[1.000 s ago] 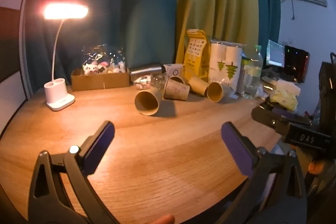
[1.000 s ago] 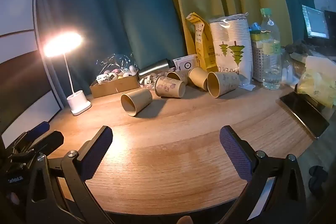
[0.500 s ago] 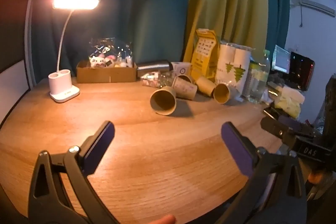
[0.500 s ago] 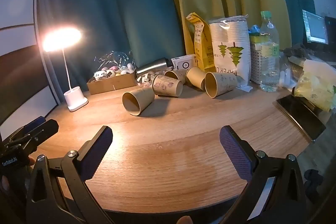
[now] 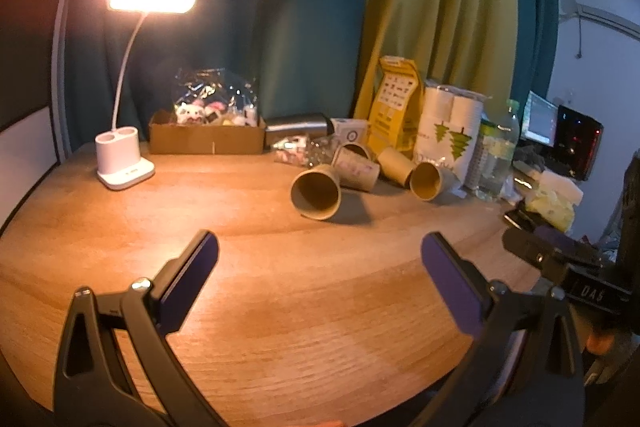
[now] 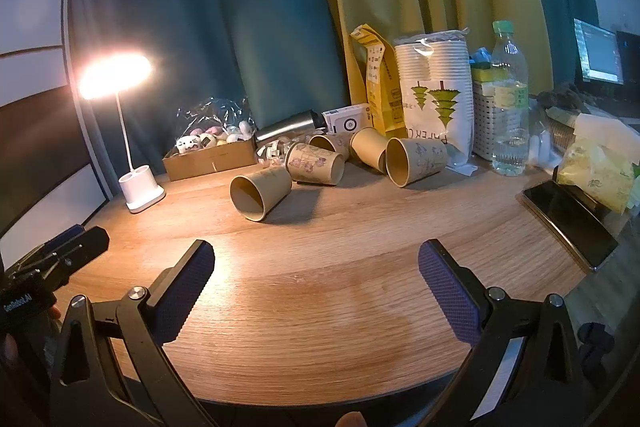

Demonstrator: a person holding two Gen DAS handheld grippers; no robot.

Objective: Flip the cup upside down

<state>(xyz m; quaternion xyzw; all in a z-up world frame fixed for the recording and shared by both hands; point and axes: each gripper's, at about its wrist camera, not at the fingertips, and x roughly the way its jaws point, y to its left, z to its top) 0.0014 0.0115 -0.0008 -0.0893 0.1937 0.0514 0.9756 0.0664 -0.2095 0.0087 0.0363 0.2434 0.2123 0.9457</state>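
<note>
Cup [image 5: 316, 191] nearest the grippers is lying on its side on the wooden table [image 5: 304, 311], mouth facing the near edge, just ahead of a cluster of other tipped paper cups [image 6: 414, 161] at the far side. Left gripper [image 5: 319, 277] is hovering over the near table edge with its jaws spread wide and nothing between them; right gripper [image 6: 316, 277] is doing the same (pads well apart, nothing held). Compared with a second ago, the left view is swinging rightward and closing in: the cup is sitting nearer the frame centre and looking larger, and the desk lamp [image 5: 126, 171] is shifting toward the middle. Right view is changing less, with the cup drifting slightly closer. Cup itself is not moving on the table. Lamp is glowing at far left; a water bottle [image 6: 509, 99] is standing at far right, a phone [image 6: 568, 223] lying flat near the right edge.
</note>
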